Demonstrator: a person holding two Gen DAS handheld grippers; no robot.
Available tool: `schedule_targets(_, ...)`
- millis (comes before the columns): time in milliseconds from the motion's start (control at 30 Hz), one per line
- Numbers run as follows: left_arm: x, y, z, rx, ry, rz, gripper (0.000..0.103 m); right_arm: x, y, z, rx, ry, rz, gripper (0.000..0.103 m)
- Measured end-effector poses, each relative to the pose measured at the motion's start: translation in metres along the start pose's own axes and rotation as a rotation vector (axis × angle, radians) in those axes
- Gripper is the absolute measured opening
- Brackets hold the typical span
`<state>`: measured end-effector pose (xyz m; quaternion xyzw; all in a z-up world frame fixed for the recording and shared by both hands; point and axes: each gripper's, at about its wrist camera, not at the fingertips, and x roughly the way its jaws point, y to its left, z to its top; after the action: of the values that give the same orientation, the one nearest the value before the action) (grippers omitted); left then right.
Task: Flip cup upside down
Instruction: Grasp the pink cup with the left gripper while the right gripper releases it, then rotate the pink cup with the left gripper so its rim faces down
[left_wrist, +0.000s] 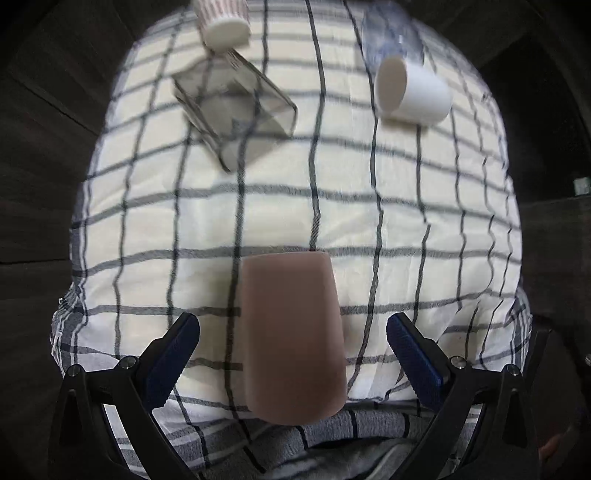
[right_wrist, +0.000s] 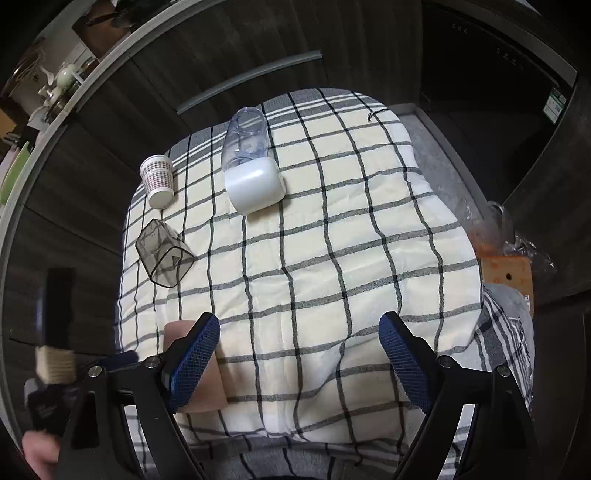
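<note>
A pink-brown cup (left_wrist: 293, 336) stands upside down on the checked cloth (left_wrist: 406, 221), wide end down, between my left gripper's open fingers. My left gripper (left_wrist: 293, 334) is open around it; the blue pads do not touch it. In the right wrist view the same cup (right_wrist: 210, 384) is partly hidden behind the left finger of my right gripper (right_wrist: 299, 332), which is open and empty above the cloth (right_wrist: 332, 258).
A white cup (left_wrist: 412, 90) (right_wrist: 255, 190), a smoky clear cup (left_wrist: 236, 107) (right_wrist: 164, 256) and a patterned paper cup (left_wrist: 223, 22) (right_wrist: 158, 181) lie on their sides. A clear bottle (right_wrist: 245, 134) lies at the far edge. Dark floor surrounds the cloth; an orange box (right_wrist: 508, 271) sits right.
</note>
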<state>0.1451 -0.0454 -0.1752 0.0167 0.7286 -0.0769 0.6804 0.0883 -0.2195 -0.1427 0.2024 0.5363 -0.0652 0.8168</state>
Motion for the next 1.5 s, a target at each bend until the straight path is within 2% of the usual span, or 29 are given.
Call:
schedule_targets(67,0.014,-0.008,0.007,0.035,0.082,0.026,0.103,0.000,-0.001,0.004,-0.003,0.000,0.010,0.088)
schedule_targets(167,0.027,-0.014,0.016,0.053,0.161,0.068,0.103,0.003,-0.002,0.012,-0.008,0.001,0.028,0.088)
schedule_targets(300,0.038,-0.018,0.028,0.086,0.211,0.132,0.098,0.009,-0.006,0.024,0.023,-0.002,0.049,0.088)
schedule_targets(433,0.052,-0.021,0.033,0.117,0.283,0.153,0.094,0.020,-0.007,0.034,0.039,0.012,0.076,0.088)
schedule_targets(600,0.068,-0.022,0.037,0.118,0.329,0.166,0.092,0.035,-0.009,0.038,0.046,0.039,0.101,0.088)
schedule_targets(800,0.087,-0.023,0.036,0.099,0.370,0.147,0.069,0.054,-0.018,0.039,0.075,0.084,0.118,0.088)
schedule_targets(867,0.090,-0.024,0.037,0.091,0.374,0.138,0.069,0.058,-0.021,0.040,0.087,0.091,0.120,0.088)
schedule_targets(1033,0.080,-0.026,0.041,0.112,0.344,0.135,0.068,0.064,-0.027,0.037,0.105,0.102,0.121,0.088)
schedule_targets(1167,0.063,-0.030,0.035,0.125,0.280,0.112,0.067,0.064,-0.028,0.035,0.104,0.106,0.121,0.088)
schedule_targets(1300,0.031,-0.035,0.031,0.176,0.127,0.119,0.067,0.058,-0.029,0.033,0.102,0.092,0.125,0.088)
schedule_targets(1433,0.000,-0.028,0.022,0.171,-0.018,0.093,0.067,0.048,-0.028,0.031,0.087,0.062,0.114,0.088)
schedule_targets(1500,-0.016,-0.028,0.016,0.177,-0.133,0.095,0.067,0.044,-0.029,0.029,0.081,0.052,0.109,0.088)
